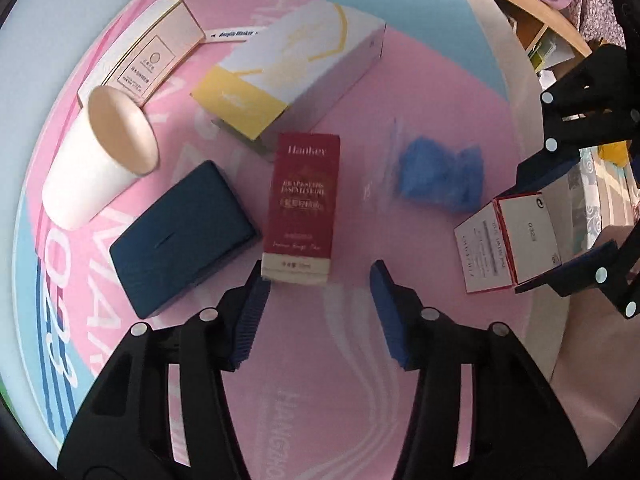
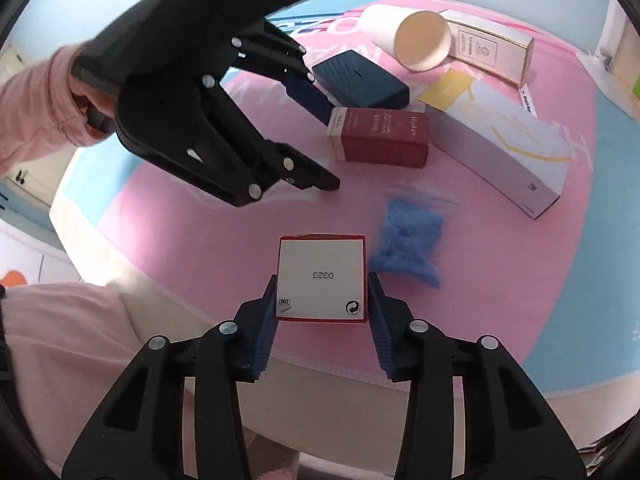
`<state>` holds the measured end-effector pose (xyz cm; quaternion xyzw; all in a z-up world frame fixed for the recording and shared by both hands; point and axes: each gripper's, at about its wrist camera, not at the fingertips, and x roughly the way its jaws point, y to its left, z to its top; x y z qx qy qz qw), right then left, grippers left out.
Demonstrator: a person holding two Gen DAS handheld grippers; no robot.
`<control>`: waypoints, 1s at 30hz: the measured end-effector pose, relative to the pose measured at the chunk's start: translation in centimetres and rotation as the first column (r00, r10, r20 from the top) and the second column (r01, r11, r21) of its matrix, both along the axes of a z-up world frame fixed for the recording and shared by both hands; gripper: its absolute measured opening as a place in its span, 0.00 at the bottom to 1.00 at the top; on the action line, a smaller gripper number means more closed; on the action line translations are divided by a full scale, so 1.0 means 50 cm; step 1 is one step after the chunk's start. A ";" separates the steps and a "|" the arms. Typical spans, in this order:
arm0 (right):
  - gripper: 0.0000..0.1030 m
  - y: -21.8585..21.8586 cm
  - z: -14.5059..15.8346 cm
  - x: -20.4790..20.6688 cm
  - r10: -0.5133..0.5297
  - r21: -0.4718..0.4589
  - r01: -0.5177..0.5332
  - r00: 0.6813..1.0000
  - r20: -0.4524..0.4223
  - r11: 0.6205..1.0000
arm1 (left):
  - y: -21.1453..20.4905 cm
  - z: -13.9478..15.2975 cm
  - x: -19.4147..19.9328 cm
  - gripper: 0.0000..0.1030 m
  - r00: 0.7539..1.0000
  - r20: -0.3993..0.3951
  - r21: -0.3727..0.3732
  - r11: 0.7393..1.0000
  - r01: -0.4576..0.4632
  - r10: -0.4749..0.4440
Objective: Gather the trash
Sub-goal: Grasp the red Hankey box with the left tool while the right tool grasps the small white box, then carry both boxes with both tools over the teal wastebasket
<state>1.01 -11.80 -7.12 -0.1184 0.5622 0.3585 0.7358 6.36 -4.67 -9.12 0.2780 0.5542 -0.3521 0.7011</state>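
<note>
My right gripper (image 2: pixel 322 300) is shut on a small white box with red edges (image 2: pixel 322 278), held above the table's near edge; the box also shows in the left wrist view (image 1: pixel 508 246). My left gripper (image 1: pixel 320 280) is open just in front of a dark red Hanker box (image 1: pixel 302 204), its left pad by the box's near corner. The same gripper (image 2: pixel 332 148) and red box (image 2: pixel 380 138) show in the right wrist view. A clear bag with blue material (image 1: pixel 440 178) lies right of the red box.
On the pink mat (image 1: pixel 320 360) lie a tipped white paper cup (image 1: pixel 100 160), a dark blue case (image 1: pixel 180 236), a long white-and-yellow box (image 1: pixel 292 76) and a pale pink box (image 1: pixel 148 56). Shelves (image 1: pixel 552 44) stand beyond the table.
</note>
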 end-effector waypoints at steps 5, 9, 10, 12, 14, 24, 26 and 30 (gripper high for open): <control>0.40 -0.022 0.012 0.006 -0.038 0.012 0.038 0.999 0.005 0.999 | 0.003 0.017 0.031 0.60 0.997 -0.014 -0.065 0.995 -0.081 0.080; 0.40 -0.039 0.014 0.006 -0.059 0.011 0.059 0.998 0.003 0.998 | 0.005 0.007 0.050 0.38 0.994 -0.049 -0.059 0.993 -0.101 0.098; 0.40 -0.042 0.016 0.004 -0.061 0.011 0.061 0.998 0.003 0.998 | 0.002 0.002 0.051 0.29 0.994 -0.051 -0.048 0.994 -0.101 0.098; 0.40 -0.047 0.019 -0.001 -0.065 0.008 0.065 0.998 0.010 0.998 | 0.000 0.000 0.050 0.28 0.995 -0.039 -0.035 0.995 -0.089 0.087; 0.40 -0.056 0.023 -0.003 -0.075 0.015 0.075 0.997 0.010 0.997 | -0.003 0.001 0.044 0.27 0.997 -0.033 -0.025 0.997 -0.074 0.073; 0.40 -0.088 0.049 -0.013 -0.115 0.048 0.114 0.993 0.023 0.992 | -0.013 0.056 0.007 0.27 0.996 0.027 -0.008 0.996 -0.086 0.087; 0.40 -0.097 0.056 -0.015 -0.124 0.059 0.122 0.992 0.028 0.991 | -0.013 0.070 -0.002 0.27 0.995 0.043 -0.004 0.996 -0.092 0.092; 0.40 -0.114 0.067 -0.017 -0.133 0.068 0.130 0.990 0.047 0.989 | -0.022 0.093 -0.005 0.27 0.993 0.071 0.008 0.995 -0.097 0.096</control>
